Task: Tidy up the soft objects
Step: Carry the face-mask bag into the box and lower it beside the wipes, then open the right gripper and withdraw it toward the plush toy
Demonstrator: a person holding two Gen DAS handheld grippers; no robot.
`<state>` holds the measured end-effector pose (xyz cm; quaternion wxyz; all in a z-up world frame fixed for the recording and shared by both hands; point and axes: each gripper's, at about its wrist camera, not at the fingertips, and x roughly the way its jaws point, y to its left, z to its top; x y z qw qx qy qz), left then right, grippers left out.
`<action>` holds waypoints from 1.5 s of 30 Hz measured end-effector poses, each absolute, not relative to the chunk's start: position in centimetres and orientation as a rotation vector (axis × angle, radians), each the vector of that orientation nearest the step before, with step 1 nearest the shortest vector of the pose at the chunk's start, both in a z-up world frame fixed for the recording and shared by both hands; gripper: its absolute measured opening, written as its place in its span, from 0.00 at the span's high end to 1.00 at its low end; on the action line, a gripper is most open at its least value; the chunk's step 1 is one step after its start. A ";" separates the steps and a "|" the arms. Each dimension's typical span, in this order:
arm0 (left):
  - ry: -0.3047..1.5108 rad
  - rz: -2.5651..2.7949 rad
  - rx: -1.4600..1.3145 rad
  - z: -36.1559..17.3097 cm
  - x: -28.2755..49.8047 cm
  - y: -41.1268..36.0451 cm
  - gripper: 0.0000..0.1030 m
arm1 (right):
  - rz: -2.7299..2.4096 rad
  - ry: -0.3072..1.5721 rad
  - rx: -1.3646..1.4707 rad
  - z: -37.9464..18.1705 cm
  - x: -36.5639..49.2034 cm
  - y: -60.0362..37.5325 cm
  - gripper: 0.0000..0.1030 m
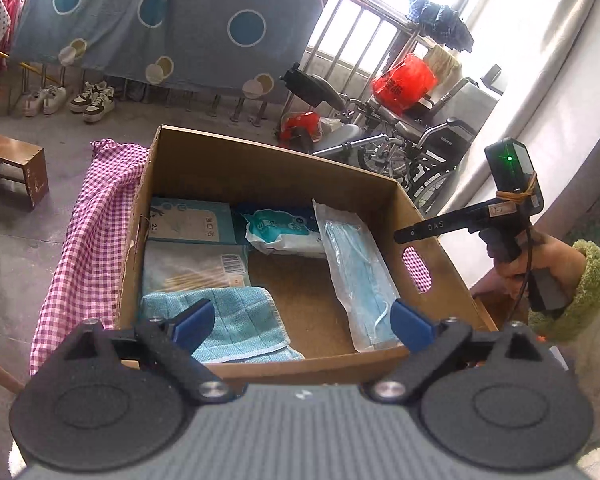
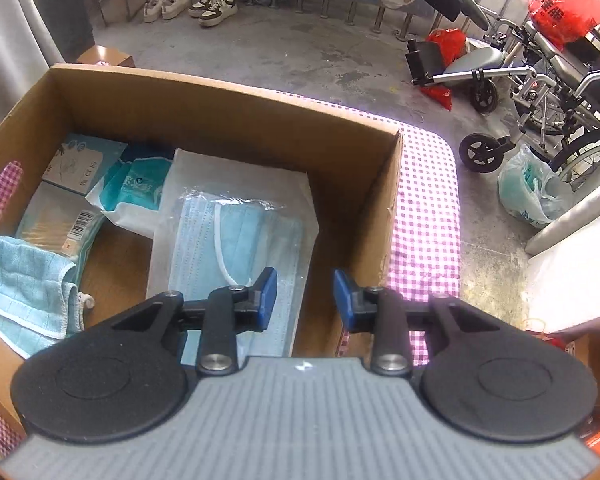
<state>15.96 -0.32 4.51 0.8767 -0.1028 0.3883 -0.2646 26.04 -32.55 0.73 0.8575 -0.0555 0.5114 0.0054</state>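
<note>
My left gripper hangs wide apart and empty over the corrugated cardboard box. Inside lie a soft, waffle-weave blue cloth, folded at the near left corner, and a crinkly clear packet of pleated blue masks. My right gripper gapes, holding nothing.

The right tongs hang open and empty over the near right corner of the brown cardboard box. Below them lies a clear plastic pack of light blue face masks. A folded light blue cloth sits at the box's left, beside a white-and-teal wipes packet. The box rests on a pink-and-white checked tablecloth.
</note>
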 end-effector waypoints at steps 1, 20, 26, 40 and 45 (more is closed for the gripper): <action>0.799 -0.544 -0.219 4.6 15.6 0.2 0.05 | 0.052 1.066 -0.095 1.2 25.8 -32.1 0.70; 0.720 -0.489 -0.228 3.3 12.6 4.0 0.04 | 0.258 1.438 0.003 -6.9 29.1 -26.3 0.71; 0.690 -0.480 -0.232 3.5 12.1 4.7 0.04 | 0.275 1.322 0.040 -3.6 28.2 -26.5 0.68; 0.707 -0.439 -0.311 4.0 10.6 6.1 0.00 | 0.650 0.746 0.485 14.1 17.3 -27.6 0.53; 0.764 -0.477 -0.313 3.2 10.4 5.0 0.00 | 0.706 0.602 0.550 17.8 10.7 -29.5 0.50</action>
